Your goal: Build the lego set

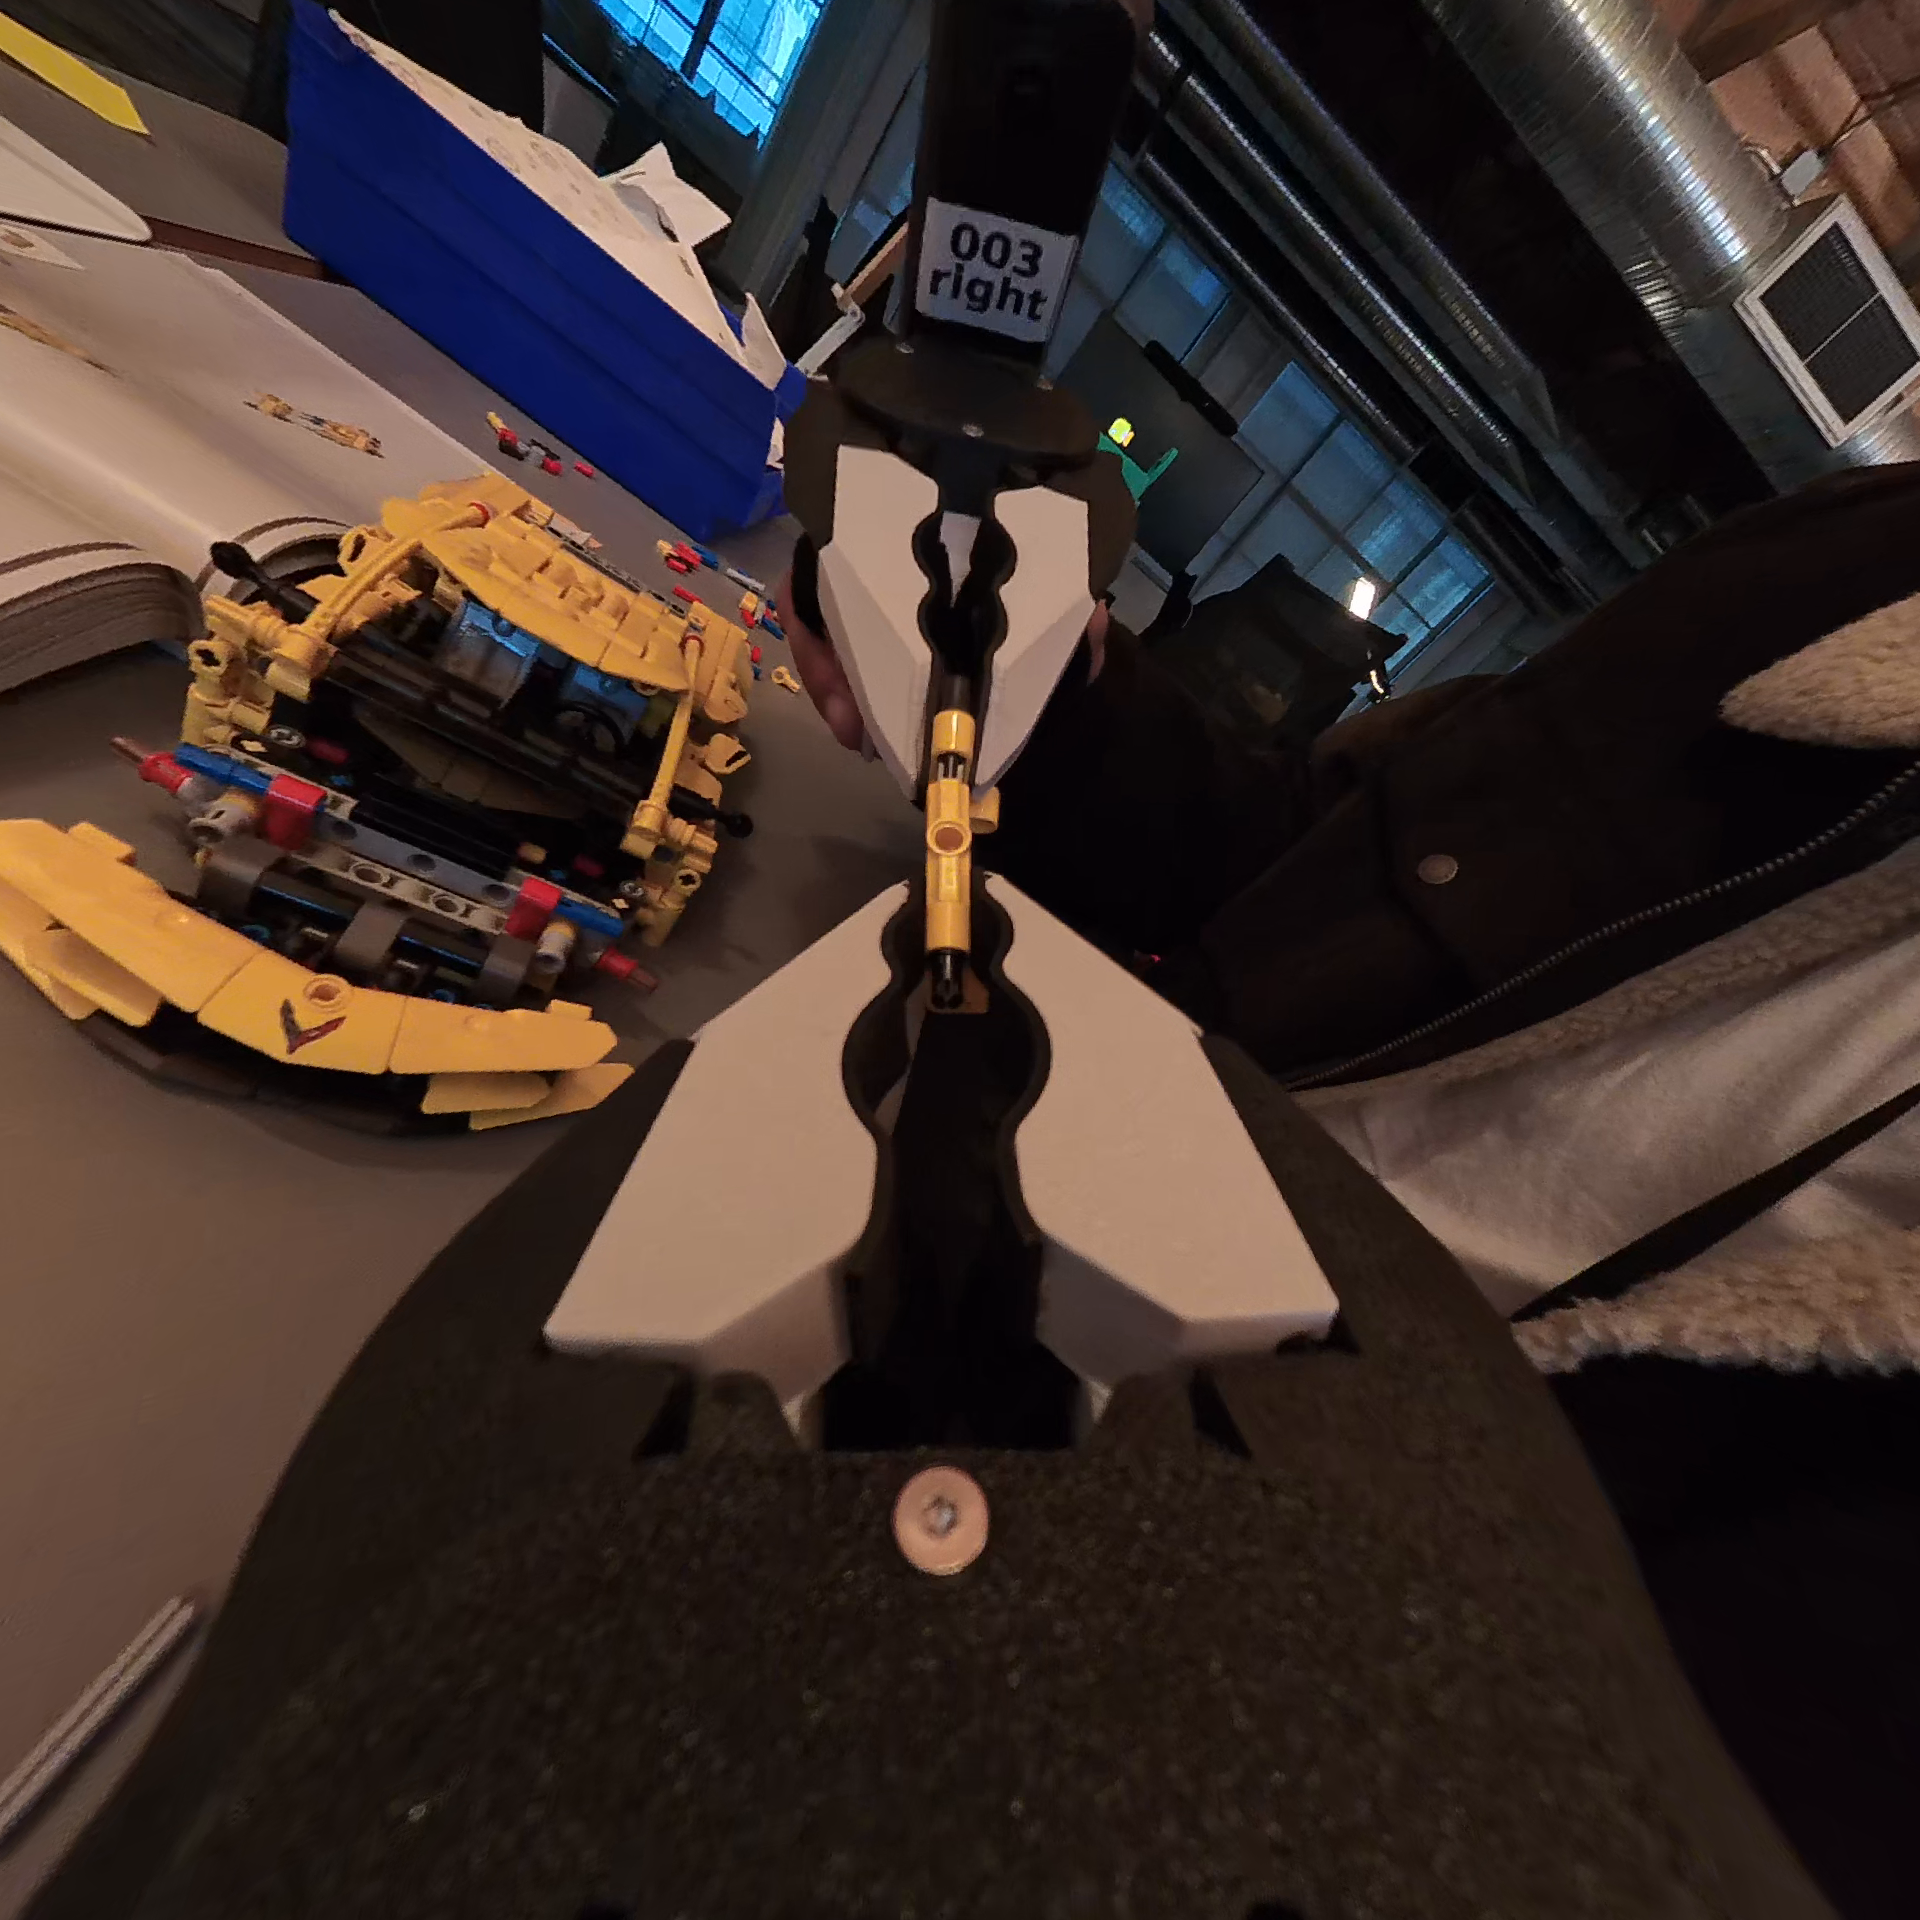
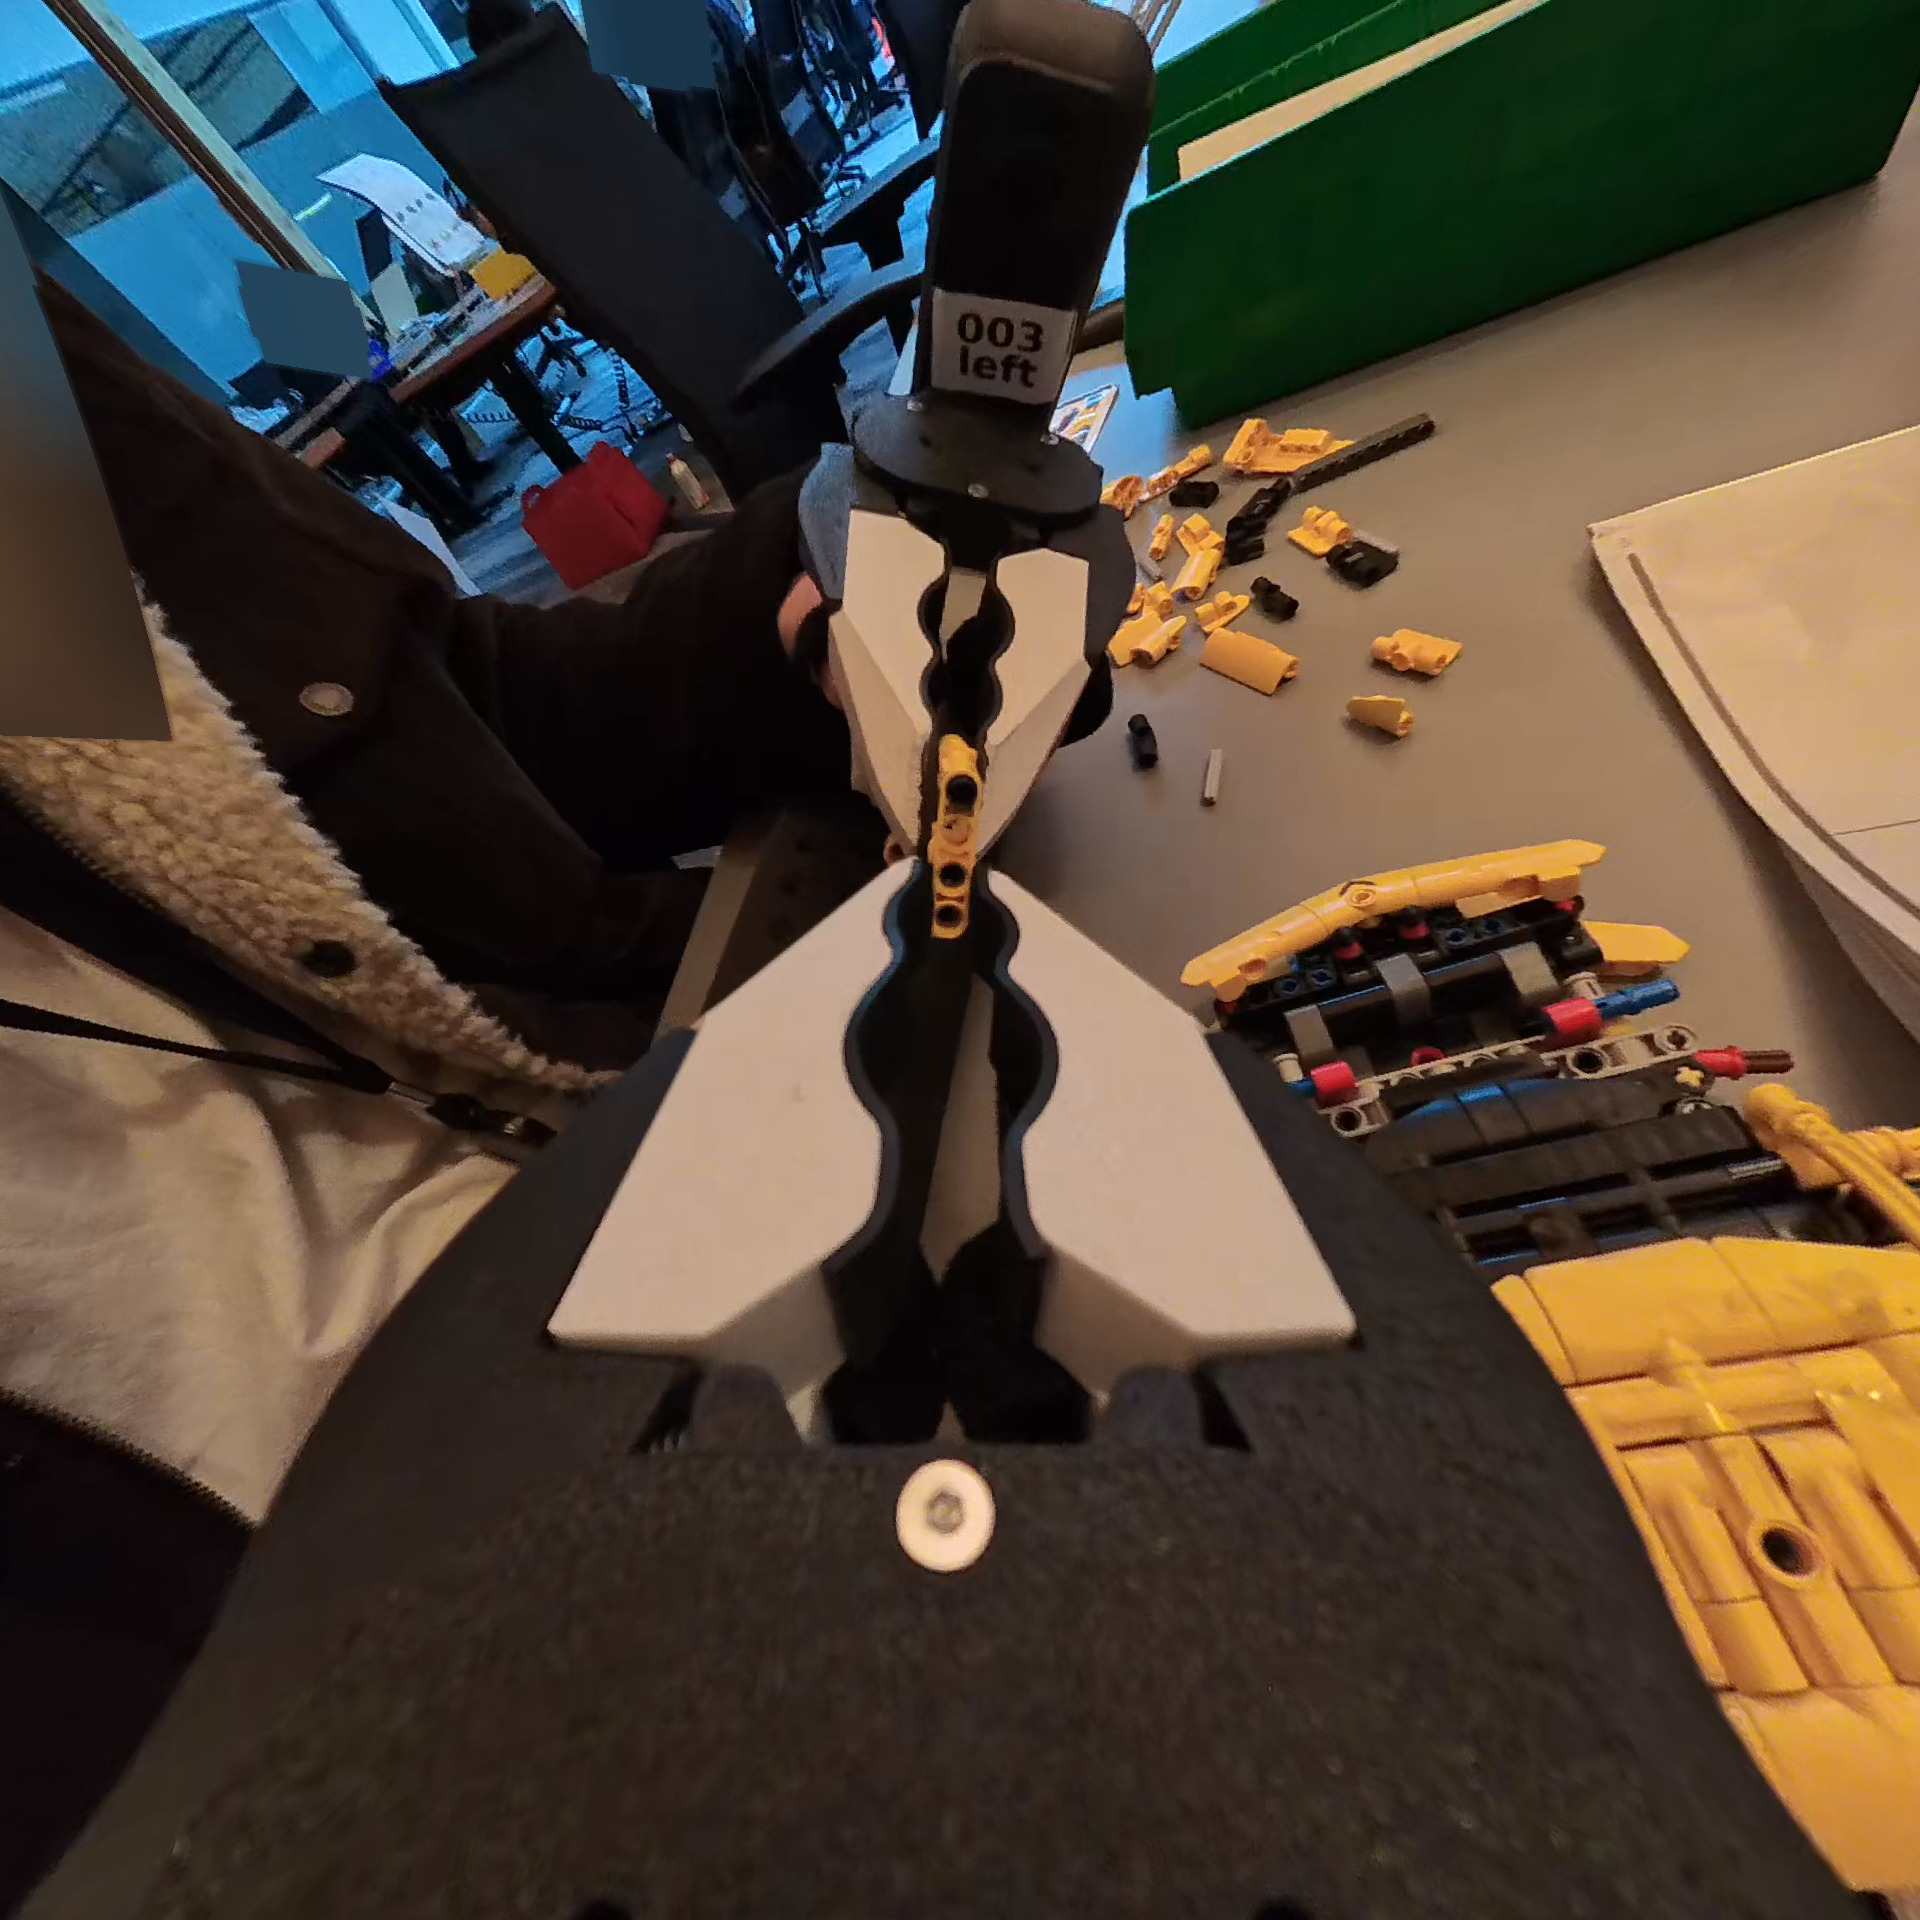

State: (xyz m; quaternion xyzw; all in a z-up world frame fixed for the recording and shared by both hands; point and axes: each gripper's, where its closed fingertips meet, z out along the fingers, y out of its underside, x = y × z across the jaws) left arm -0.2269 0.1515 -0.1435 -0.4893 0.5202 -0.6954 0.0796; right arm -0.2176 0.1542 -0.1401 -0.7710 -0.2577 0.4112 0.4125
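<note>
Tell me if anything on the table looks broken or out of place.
The yellow car model lies tilted, its front bumper splayed flat on the table. Loose yellow and black pieces are scattered near the green bin. Normal mid-build clutter.

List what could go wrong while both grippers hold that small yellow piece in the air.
1. The left gripper and right gripper pinch the yellow piece only at their tips; pressing could twist it loose.
2. If it drops, it may be lost among the loose yellow parts or off the table edge.

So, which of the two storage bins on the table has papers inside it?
The blue bin, holding white papers; the green bin shows none.
</note>
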